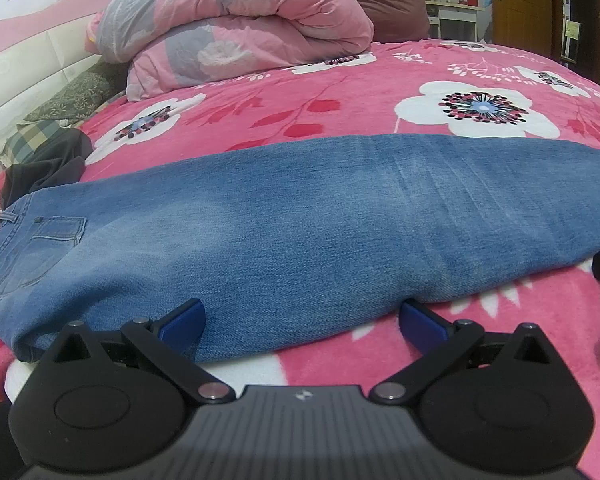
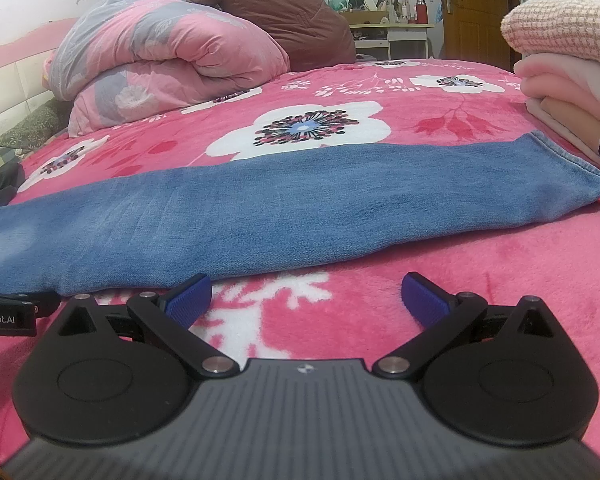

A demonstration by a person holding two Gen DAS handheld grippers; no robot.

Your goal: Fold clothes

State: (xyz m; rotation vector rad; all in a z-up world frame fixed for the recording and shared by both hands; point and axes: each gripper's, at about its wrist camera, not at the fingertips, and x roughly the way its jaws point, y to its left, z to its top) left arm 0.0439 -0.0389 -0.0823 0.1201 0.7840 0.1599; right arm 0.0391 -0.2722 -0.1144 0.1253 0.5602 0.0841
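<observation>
A pair of blue jeans lies flat across the pink flowered bed, folded lengthwise, waistband and back pocket at the left. In the right wrist view the jeans run left to right with the leg hem at the right. My left gripper is open, its blue fingertips at the near edge of the denim, which lies between them. My right gripper is open just short of the jeans' near edge, over bare blanket. The left gripper's tip shows at the left edge of the right wrist view.
A rolled pink and grey quilt sits at the head of the bed, a brown padded coat behind it. Folded pink and checked clothes are stacked at the right. Dark clothing lies at the left. The blanket covers the bed.
</observation>
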